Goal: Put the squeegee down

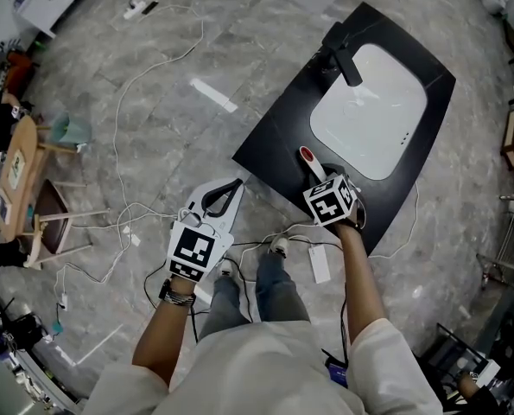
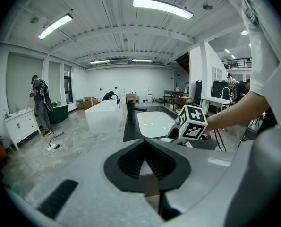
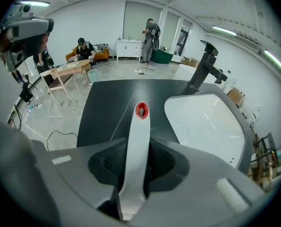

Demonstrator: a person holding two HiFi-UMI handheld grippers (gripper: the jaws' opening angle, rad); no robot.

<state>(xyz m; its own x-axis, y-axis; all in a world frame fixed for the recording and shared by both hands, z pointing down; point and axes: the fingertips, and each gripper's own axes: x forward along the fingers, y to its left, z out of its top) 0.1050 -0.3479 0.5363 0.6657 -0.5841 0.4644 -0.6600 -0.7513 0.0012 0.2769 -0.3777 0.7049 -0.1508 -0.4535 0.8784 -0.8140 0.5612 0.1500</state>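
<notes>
The squeegee (image 1: 309,162) shows as a white handle with a red hanging hole at its far end (image 3: 140,110); its blade is hidden. My right gripper (image 1: 319,178) is shut on that handle (image 3: 136,150), low over the near part of the black countertop (image 1: 274,137), beside the white sink (image 1: 369,111). A black faucet (image 1: 341,57) stands at the sink's far end. My left gripper (image 1: 226,190) hangs over the grey floor left of the countertop, shut with nothing in it (image 2: 145,150).
Loose cables (image 1: 144,85) and a white strip (image 1: 213,94) lie on the floor. A wooden table and chairs (image 1: 32,188) stand at the left. A white bathtub (image 2: 102,115) and people (image 2: 38,103) are in the background. The person's feet (image 1: 278,247) are near the countertop's front edge.
</notes>
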